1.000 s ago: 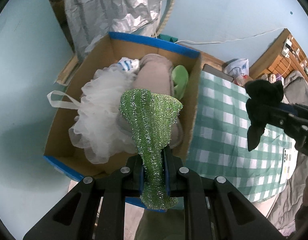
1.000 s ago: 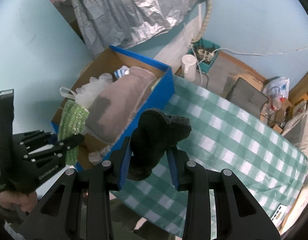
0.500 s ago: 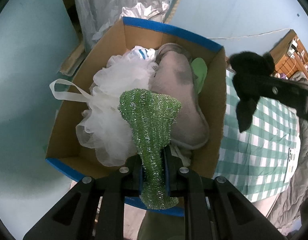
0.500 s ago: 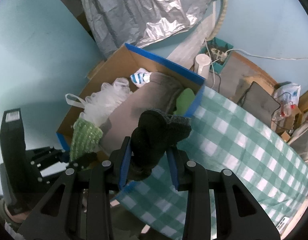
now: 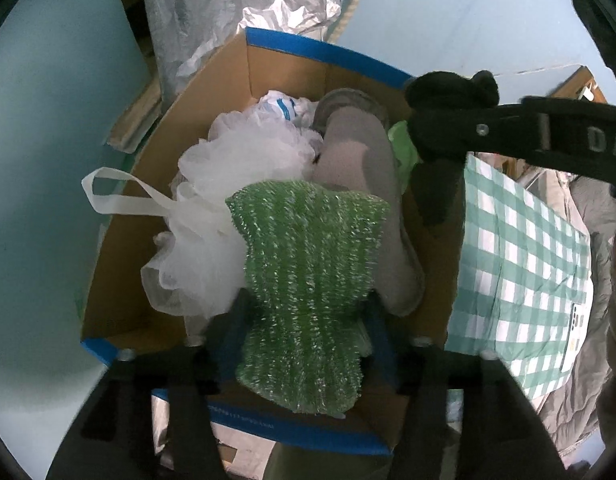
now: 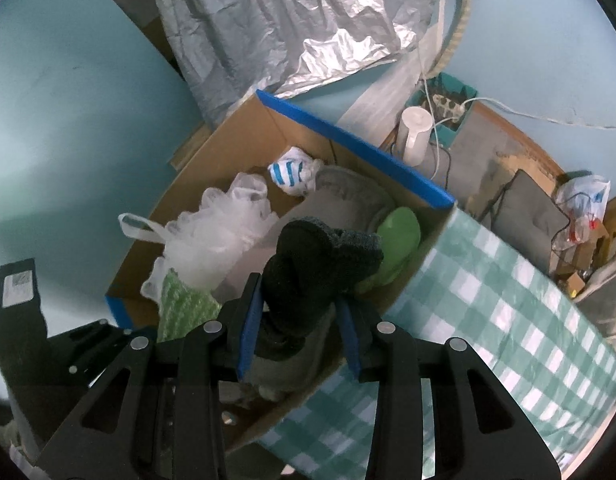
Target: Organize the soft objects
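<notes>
A cardboard box with blue rims holds a white mesh pouf, a grey slipper and a light green item. My left gripper points down over the box's near end. Its jaws are opening, and a green sparkly cloth sits loose between them, spread wide. My right gripper hovers over the right side of the box. Its jaws are opening slightly, with a black knit sock between the pads. The sock also shows in the left wrist view.
A green-checked tablecloth covers the table right of the box. Crumpled silver foil hangs behind it. A white cylinder and a power strip stand on the floor beyond. A blue-striped white sock lies at the box's far end.
The left jaws have parted and the pinched green cloth has spread out. The right gripper has carried the black sock from above the table to above the box.
</notes>
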Demonstrator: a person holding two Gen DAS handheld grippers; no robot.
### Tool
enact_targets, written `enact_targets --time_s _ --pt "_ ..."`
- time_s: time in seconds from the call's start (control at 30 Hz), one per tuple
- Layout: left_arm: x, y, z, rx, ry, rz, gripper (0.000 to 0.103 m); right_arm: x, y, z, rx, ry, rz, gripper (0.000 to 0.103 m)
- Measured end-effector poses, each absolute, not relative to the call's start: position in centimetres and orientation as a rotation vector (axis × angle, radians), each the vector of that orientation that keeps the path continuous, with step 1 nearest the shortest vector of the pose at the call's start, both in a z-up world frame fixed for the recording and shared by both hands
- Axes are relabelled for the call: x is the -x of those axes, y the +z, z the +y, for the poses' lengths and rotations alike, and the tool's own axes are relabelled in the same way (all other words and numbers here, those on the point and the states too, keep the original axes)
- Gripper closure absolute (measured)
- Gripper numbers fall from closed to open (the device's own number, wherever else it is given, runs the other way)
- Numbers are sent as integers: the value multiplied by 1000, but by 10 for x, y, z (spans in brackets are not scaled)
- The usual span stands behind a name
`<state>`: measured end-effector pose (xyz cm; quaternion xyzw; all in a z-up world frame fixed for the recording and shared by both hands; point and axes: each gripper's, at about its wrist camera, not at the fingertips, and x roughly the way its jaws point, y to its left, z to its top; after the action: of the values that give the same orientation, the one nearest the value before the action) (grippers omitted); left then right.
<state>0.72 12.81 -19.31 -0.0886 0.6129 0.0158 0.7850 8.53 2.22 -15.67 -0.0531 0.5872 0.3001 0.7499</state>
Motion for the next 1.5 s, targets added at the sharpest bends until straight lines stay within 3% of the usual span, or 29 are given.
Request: enact_targets --time_s 0.1,0.17,0.23,1.03,1.5 --pt "-10 -190 130 190 38 1310 30 -90 -155 28 158 646 1263 61" --pt "-11 -187 130 187 40 1303 26 -92 -153 29 173 640 1244 47" --pt "-12 -186 130 181 49 1303 21 -93 -149 30 181 637 1227 44" --pt "2 -106 128 156 89 1165 21 -70 -86 -16 111 598 1146 42" --pt "14 -59 110 92 98 1093 10 -48 -47 -56 95 542 1090 41"
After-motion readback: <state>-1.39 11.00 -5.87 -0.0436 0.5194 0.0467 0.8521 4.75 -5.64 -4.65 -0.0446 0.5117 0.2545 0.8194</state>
